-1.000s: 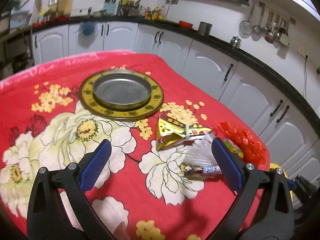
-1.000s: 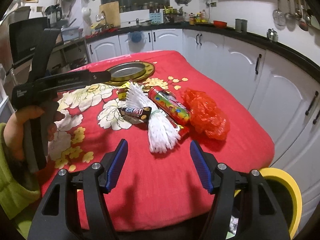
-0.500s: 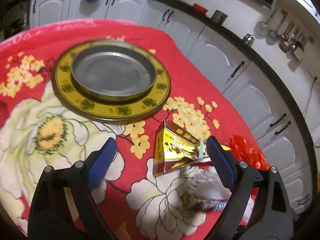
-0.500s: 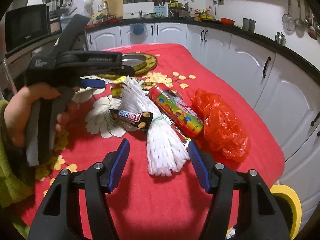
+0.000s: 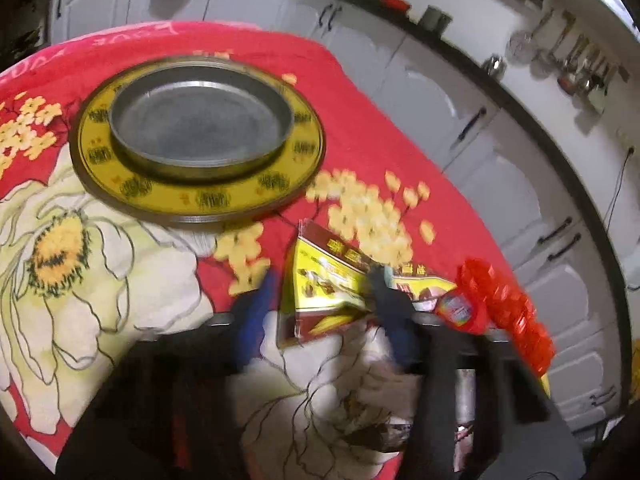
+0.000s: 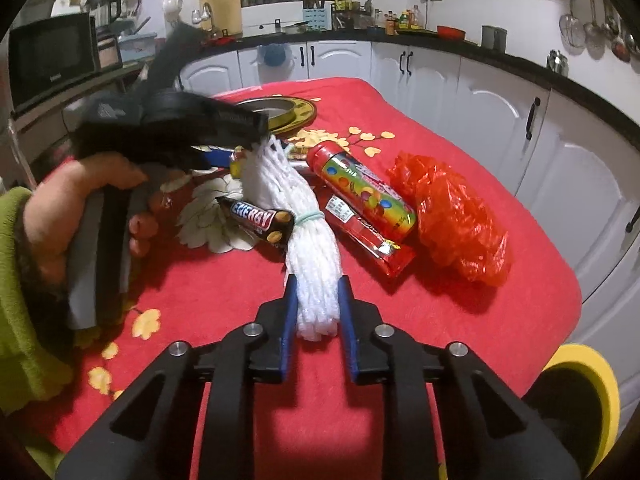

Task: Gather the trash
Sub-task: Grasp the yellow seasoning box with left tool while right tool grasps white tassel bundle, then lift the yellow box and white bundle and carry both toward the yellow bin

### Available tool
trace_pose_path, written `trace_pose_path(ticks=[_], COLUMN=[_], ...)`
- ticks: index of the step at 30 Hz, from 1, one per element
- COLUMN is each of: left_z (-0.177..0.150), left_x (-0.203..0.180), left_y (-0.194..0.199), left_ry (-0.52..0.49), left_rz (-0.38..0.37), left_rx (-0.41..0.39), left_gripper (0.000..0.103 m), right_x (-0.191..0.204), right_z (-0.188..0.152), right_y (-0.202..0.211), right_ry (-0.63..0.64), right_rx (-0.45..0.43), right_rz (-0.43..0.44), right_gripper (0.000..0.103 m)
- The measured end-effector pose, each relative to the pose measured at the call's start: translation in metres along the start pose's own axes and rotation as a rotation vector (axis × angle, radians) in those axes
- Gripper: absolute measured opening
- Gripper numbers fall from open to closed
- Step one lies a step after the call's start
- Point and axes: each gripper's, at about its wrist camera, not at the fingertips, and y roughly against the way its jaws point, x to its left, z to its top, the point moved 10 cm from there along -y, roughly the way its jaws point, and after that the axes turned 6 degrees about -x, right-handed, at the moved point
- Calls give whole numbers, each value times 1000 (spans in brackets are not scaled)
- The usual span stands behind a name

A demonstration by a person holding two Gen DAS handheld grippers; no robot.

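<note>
My right tongs point(image 6: 317, 312) have closed on the white yarn bundle point(image 6: 304, 220); left tongs point(image 5: 324, 312) narrowed around the yellow wrapper point(image 5: 320, 280), grip unclear.

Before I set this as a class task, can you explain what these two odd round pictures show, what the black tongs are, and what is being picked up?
No robot here: a person holds a pair of hand-squeezed tongs in each hand, each with a wide-angle camera looking along its blue-padded fingers.

The right tongs' camera shows the right tongs closed on the near end of a white string bundle. It also shows the person's left hand gripping the other handle.

The left tongs' camera is blurred. The left tongs sit around a yellow wrapper; whether they grip it is unclear.

On the red floral cloth lie an ENERGY bar, a candy tube, a red plastic bag and a metal pan on a yellow tray.
</note>
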Motion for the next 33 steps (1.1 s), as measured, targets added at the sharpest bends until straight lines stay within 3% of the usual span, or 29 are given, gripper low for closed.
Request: trace_pose_path(ticks=[13, 33], left_z=[-11, -17], left_x=[-6, 17], left_y=[19, 87], left_ry=[-74, -90], left_rz=[-26, -24], left_rx=[-22, -104], left_gripper=[23, 20], right_x=[26, 29], right_z=[-11, 7], right_y=[30, 63], right_ry=[-18, -6], right_rx=[-16, -107], right_rz=[69, 53], right_gripper=[17, 16])
